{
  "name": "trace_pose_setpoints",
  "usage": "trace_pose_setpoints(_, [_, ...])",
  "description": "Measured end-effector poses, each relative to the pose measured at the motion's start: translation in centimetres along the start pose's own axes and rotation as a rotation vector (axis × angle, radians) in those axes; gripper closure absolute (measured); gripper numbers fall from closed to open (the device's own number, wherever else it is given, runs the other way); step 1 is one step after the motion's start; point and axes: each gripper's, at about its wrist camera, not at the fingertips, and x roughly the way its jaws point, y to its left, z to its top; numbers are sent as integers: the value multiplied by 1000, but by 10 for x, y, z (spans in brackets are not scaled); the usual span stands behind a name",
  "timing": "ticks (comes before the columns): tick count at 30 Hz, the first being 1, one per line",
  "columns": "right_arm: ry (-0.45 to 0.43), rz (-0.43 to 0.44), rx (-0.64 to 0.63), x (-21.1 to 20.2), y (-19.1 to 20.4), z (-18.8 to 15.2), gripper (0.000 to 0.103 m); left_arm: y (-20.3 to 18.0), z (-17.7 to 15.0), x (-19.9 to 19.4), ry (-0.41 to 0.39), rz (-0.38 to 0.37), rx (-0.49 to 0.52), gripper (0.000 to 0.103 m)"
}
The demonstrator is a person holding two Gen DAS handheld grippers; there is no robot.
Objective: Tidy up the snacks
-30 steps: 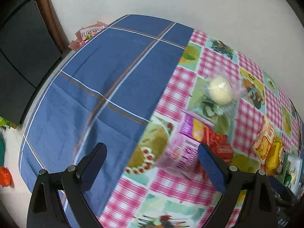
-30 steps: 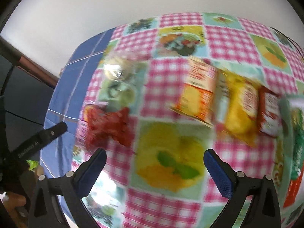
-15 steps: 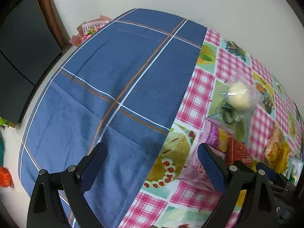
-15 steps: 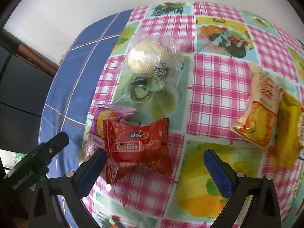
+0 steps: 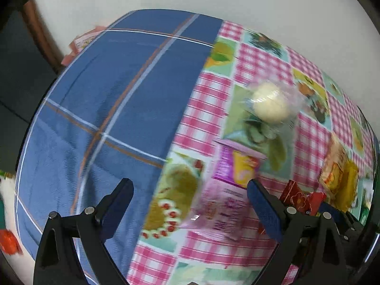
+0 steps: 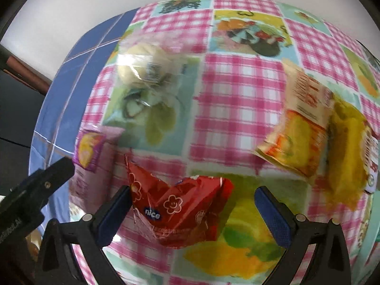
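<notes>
My right gripper (image 6: 192,207) is open, its fingers either side of a red "nice" snack packet (image 6: 180,209) lying on the checked tablecloth. My left gripper (image 5: 190,204) is open over a pink and purple snack packet (image 5: 228,190), which also shows in the right wrist view (image 6: 89,156). A clear bag with a pale round bun (image 6: 144,68) lies farther back; it also shows in the left wrist view (image 5: 270,102). Orange and yellow packets (image 6: 306,133) lie to the right. The red packet shows partly behind my left gripper's right finger (image 5: 301,201).
The table carries a blue plaid cloth (image 5: 106,99) on the left and a pink checked fruit-print cloth (image 6: 237,90) on the right. A white wall stands behind. A pink card (image 5: 83,45) lies at the far left edge. The left gripper's finger (image 6: 40,185) shows at left.
My right gripper has come down and forward so the red packet now lies between its fingers. My left gripper has swung right and closer over the pink packet.
</notes>
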Motion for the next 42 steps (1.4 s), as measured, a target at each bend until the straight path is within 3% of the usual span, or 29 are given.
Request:
trace_pose_setpoints(9, [14,-32,38,-8,-47,-25,0,-34,-7,20,48,10,97,10])
trace_pose_setpoints(14, [12,-31,47,-14,-69,-39,0,-44,-13,28,72,18,119,37])
trace_pose_setpoints(19, [3,-33,19,-18,-74,-48,0,-51,-22,30,80,23,123,52])
trace_pose_setpoints(27, [-36,-72,-45,-18,-48,-53,2,-56,-29,27,74,39,134,58])
trace_pose_setpoints(30, [-39,-72,-50,-12,-35,-44,11,-58,-24,31,76,42,135,60])
trace_pose_setpoints(32, [-36,-67,-46,-11,-33,-38,25,-61,-27,29,75,41,135,62])
trace_pose_setpoints(37, [-54,-63,-35,-19,-50,-37,40,-66,-34,24,75,39,131,63])
trace_pose_setpoints(42, [-67,-29,-25,-34,-62,-41,43,-79,-46,13,71,23,115,64])
